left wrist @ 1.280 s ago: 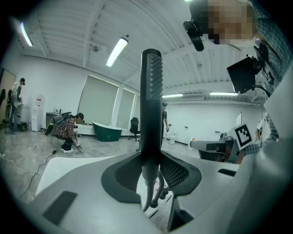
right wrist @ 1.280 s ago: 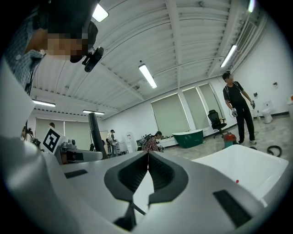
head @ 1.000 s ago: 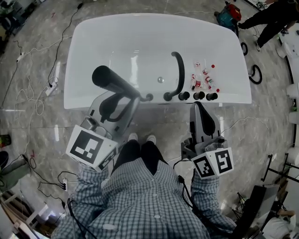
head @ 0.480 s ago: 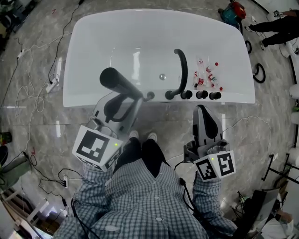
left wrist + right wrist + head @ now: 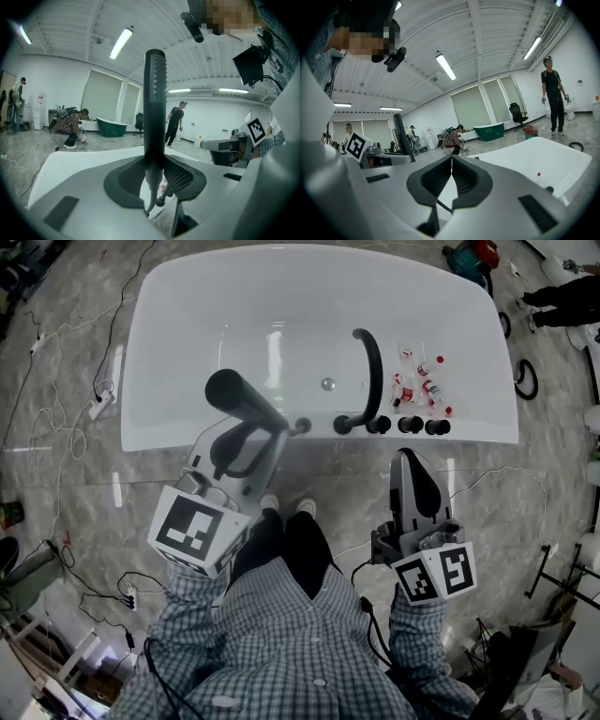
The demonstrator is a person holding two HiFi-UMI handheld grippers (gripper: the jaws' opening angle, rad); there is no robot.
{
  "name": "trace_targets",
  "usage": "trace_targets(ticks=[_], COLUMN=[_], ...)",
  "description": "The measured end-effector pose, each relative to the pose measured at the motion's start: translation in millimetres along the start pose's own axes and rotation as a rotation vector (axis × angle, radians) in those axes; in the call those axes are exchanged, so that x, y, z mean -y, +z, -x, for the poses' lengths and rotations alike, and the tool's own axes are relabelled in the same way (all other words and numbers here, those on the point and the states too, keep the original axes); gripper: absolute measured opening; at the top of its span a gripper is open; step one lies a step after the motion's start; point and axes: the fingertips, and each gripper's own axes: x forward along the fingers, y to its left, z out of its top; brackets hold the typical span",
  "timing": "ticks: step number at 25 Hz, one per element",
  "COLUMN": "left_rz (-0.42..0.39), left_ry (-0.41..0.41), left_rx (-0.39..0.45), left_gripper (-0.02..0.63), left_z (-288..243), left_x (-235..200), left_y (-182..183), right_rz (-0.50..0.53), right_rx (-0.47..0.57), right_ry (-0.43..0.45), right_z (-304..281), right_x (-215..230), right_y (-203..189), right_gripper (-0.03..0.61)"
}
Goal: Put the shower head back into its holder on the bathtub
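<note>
The black shower head (image 5: 242, 399) hangs over the near rim of the white bathtub (image 5: 187, 352), with my left gripper (image 5: 253, 434) shut on its handle. The handle slants down to the right, and its lower end lies close to the small black holder (image 5: 302, 427) on the rim. In the left gripper view the shower head (image 5: 154, 103) stands upright between the jaws of the left gripper (image 5: 154, 174), its hose (image 5: 150, 199) hanging below. My right gripper (image 5: 407, 465) is shut and holds nothing, in front of the tub below the knobs; the right gripper (image 5: 451, 161) shows its jaws pressed together.
A black curved spout (image 5: 371, 367) and three black knobs (image 5: 410, 426) sit on the near rim. Several small bottles (image 5: 417, 385) lie inside the tub near the drain (image 5: 327, 384). Cables and a power strip (image 5: 101, 407) lie on the floor at left. People stand at top right.
My left gripper has carried the shower head slightly right, closer to the holder. The right gripper has hardly moved.
</note>
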Motion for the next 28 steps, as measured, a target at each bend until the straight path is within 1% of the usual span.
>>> trace_targets(ticks=[3, 9, 15, 24, 28], left_rz=[0.004, 0.049, 0.053, 0.063, 0.068], left_ry=[-0.006, 0.01, 0.002, -0.03, -0.039], left_rx=[-0.007, -0.037, -0.056, -0.06, -0.077], left_gripper=[0.118, 0.118, 0.118, 0.118, 0.118], left_z=[-5.8, -16.6, -28.6, -44.4, -52.0], left_x=[-4.7, -16.5, -29.4, -37.9, -42.8], left_y=[-8.2, -25.1, -45.8, -73.4, -85.0], right_rz=[-0.005, -0.018, -0.013, -0.026, -0.045], right_rx=[-0.011, -0.036, -0.086, -0.119, -0.138], right_ry=[0.004, 0.011, 0.01, 0.005, -0.003], right_z=[-7.1, -19.1, -28.0, -41.2, -47.0], right_x=[0.1, 1.8, 9.1, 17.0, 18.1], right_y=[-8.4, -23.9, -48.4, -75.5, -92.0], right_gripper=[0.015, 0.015, 0.015, 0.015, 0.016])
